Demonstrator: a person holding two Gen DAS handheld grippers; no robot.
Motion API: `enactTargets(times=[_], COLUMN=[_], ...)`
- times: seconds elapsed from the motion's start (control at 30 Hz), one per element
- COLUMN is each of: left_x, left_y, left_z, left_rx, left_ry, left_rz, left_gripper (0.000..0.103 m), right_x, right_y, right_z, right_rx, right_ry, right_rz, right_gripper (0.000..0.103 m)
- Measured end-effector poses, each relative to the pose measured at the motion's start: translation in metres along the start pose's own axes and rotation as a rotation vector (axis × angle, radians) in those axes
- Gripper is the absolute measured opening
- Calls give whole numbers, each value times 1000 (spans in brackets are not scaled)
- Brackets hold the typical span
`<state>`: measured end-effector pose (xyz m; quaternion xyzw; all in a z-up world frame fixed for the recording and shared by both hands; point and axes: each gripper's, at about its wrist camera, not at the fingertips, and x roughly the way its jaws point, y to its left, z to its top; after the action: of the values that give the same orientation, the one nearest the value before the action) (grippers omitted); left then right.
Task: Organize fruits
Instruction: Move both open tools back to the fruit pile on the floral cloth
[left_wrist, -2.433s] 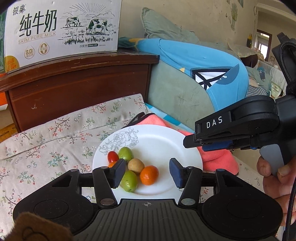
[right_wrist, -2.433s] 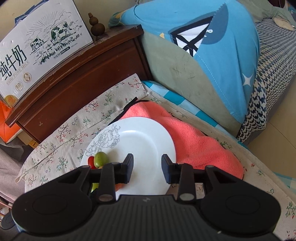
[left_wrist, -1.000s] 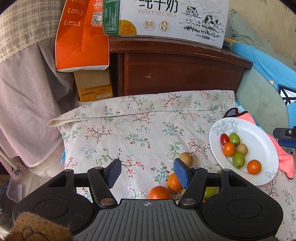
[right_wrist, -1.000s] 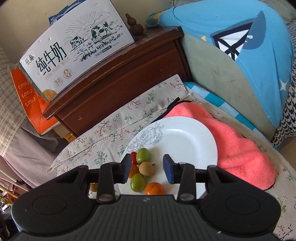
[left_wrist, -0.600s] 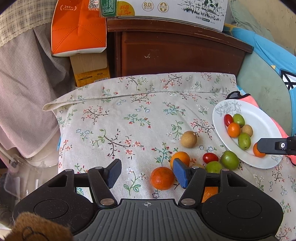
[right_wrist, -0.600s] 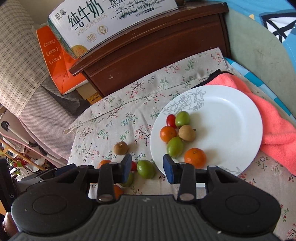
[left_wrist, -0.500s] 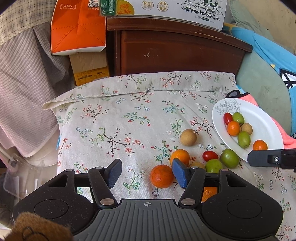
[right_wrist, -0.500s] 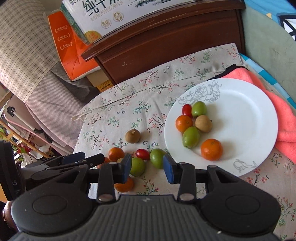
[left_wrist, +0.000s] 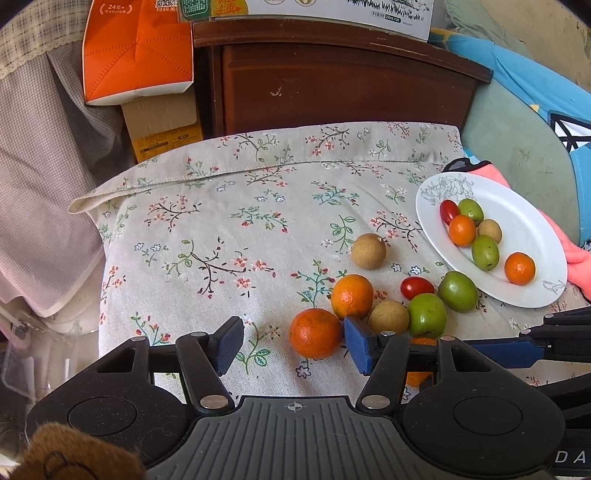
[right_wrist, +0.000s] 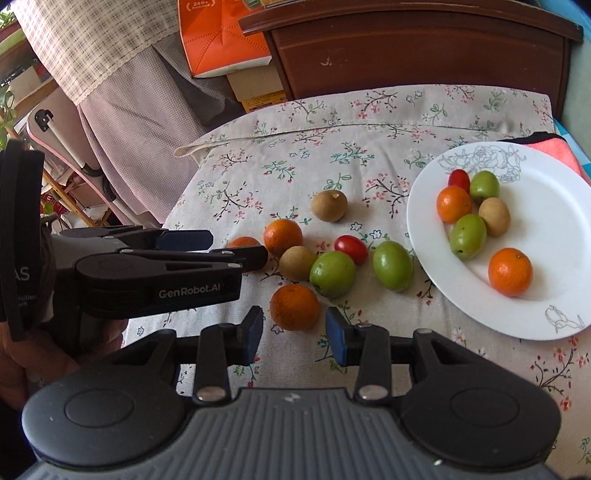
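Observation:
A white plate (left_wrist: 528, 221) (right_wrist: 554, 221) at the right holds several small fruits: oranges, green fruits, a tan one and a cherry tomato. More loose fruits lie on the floral cloth (left_wrist: 229, 221) left of the plate. My left gripper (left_wrist: 293, 343) is open, with an orange (left_wrist: 315, 338) between its fingers, untouched by the pads. My right gripper (right_wrist: 294, 332) is open just in front of another orange (right_wrist: 294, 306). The left gripper also shows from the side in the right wrist view (right_wrist: 207, 245).
Loose on the cloth are a second orange (left_wrist: 352, 296), two tan fruits (left_wrist: 368, 250), a cherry tomato (left_wrist: 417, 287) and two green fruits (left_wrist: 457, 291). A wooden cabinet (left_wrist: 332, 92) stands behind, an orange box (left_wrist: 136, 51) at the left, a pink towel (left_wrist: 569, 243) under the plate.
Both grippers have swung left from the plate and dropped toward the loose fruits. The left one now has an orange between its open fingers; the right one has closed in on another orange.

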<state>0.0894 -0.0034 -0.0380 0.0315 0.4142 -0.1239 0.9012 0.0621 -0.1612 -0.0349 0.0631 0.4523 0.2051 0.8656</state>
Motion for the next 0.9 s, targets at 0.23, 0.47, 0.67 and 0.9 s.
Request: enactTargets(times=[0.23,0.47,0.67,0.9], left_x=[5,5,5,1], left_y=[-3,-8,-9,-7], left_z=[-4,-6,-6,-3], left_rx=[17,62,74,35], left_ry=[-4,-11,-19,-23], left_rz=[-12,-11,-13,-40], left_gripper=[46,45,41,28], right_x=[4,11,15,10], right_y=[3,9,13,10], right_z=[-1,-5,-8,-6], right_rx=[-16,-37,-67,-62], right_ry=[-12,5,1,-24], right_rz=[-25,-30,-51,-63], right_gripper=[39,38,38,29])
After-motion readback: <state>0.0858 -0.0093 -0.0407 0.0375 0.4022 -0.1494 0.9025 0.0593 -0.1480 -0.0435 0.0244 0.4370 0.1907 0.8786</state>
